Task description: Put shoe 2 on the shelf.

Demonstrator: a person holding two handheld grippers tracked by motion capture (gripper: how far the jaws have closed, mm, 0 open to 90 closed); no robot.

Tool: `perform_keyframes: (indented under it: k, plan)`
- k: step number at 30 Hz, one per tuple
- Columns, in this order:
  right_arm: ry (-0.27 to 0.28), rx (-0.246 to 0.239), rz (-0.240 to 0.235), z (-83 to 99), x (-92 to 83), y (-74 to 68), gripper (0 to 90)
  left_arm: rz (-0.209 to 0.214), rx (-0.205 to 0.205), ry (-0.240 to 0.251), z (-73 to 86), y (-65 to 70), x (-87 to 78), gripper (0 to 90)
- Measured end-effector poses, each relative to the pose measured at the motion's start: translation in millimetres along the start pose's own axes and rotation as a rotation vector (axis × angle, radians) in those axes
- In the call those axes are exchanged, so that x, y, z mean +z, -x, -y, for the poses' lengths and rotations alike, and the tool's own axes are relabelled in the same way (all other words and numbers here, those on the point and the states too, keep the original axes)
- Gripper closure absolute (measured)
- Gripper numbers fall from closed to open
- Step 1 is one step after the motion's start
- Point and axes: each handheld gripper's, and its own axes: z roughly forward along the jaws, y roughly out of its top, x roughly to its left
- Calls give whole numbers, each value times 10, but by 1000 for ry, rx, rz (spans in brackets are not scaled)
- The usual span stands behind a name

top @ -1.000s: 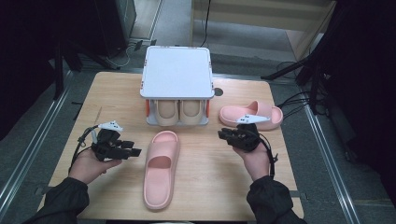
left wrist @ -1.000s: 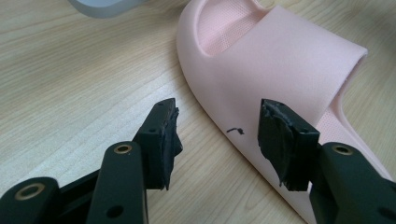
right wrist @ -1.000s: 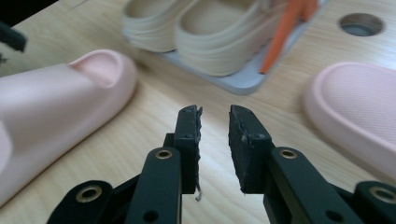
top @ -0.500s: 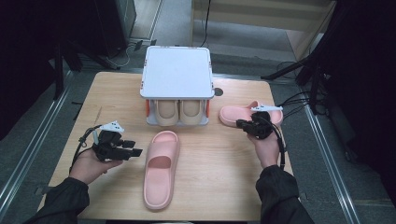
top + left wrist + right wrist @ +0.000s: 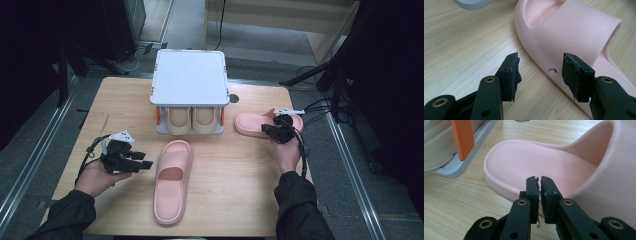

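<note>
Right gripper (image 5: pixel 539 185), jaws just closed on nothing, hovers low over the pink slipper's (image 5: pixel 539 167) footbed.

This looks like a lab or test room set up for recording. A bare wooden table (image 5: pixel 240 200) stands on a grey floor between metal rails (image 5: pixel 30 165), with loose black cables (image 5: pixel 320 107) trailing off its edge and dark equipment stands (image 5: pixel 345 75) around it, and a plain wooden bench (image 5: pixel 280 15) behind.
</note>
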Motion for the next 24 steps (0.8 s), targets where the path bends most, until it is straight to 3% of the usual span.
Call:
perform_keyframes:
  k: [13,24]
  plan:
    - [-13,41,1,89,-118,94,840,3,-6,3,-60,-40,25,469]
    - [-26,53,17,255,-325,205,835,11,7,2,-156,-70,60,470]
